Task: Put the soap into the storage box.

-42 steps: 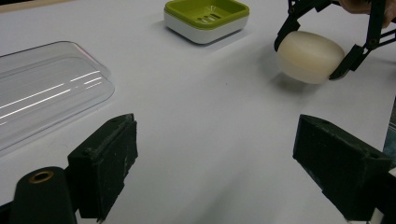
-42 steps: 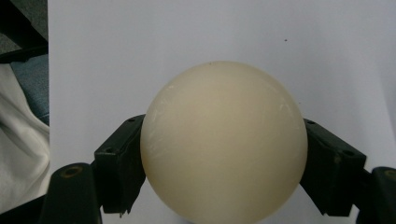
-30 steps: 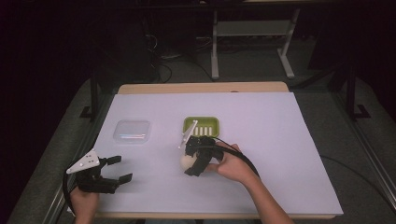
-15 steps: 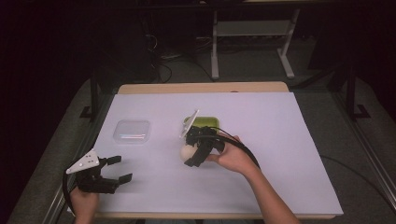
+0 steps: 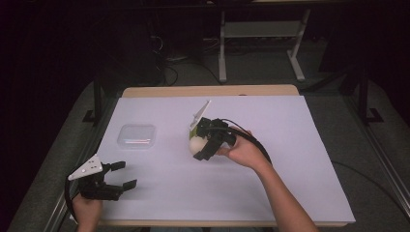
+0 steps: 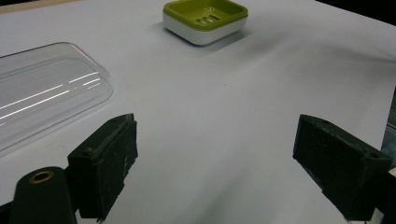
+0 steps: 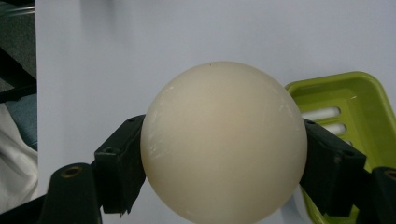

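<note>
A cream round ball is clamped between the two black pads of my right gripper. In the high view the right gripper holds the ball at the table's middle, over the near left side of a green soap dish that it mostly hides. The dish lies just right of the ball in the right gripper view. My left gripper rests open at the near left corner, with nothing between its jaws. The left gripper view looks towards the dish.
A clear plastic lid lies flat on the white table cover, left of the dish; it also lies close ahead-left of the left gripper, as the lid. A metal stand is beyond the far edge.
My right gripper has carried the ball away from the person, towards the green dish, and now covers most of it. The left gripper has not moved.
</note>
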